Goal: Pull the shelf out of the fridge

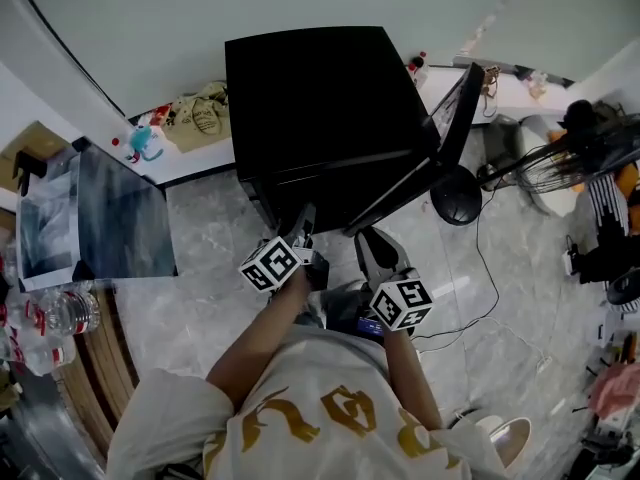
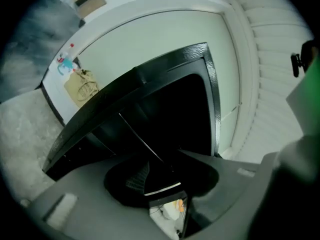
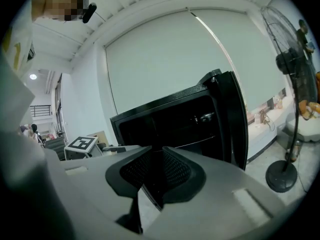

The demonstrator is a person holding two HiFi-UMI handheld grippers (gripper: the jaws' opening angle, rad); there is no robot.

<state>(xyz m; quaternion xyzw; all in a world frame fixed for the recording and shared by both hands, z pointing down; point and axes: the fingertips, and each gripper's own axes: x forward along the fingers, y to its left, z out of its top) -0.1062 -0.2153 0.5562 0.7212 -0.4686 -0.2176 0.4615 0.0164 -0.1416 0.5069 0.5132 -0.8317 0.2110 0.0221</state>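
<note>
Glass shelf (image 2: 163, 188) lies straight ahead in the mouth of the black fridge (image 1: 320, 108), its near edge pinched by left gripper (image 2: 159, 176) and, it seems, right gripper (image 3: 153, 181), its long axis crosswise between them, neither nearer.

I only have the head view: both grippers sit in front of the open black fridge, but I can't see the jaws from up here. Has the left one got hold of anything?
Observer: Yes. In the left gripper view, the left gripper has its jaws closed on a thin clear pane, apparently the shelf. Its edge runs on toward the fridge.
Operator: And the right?
Observer: The right gripper has its jaws nearly together too, on a thin pane edge.
Operator: Anything inside the fridge?
Observer: The right gripper view shows a pale line crossing the dark interior. I can't tell whether it's another shelf.
</note>
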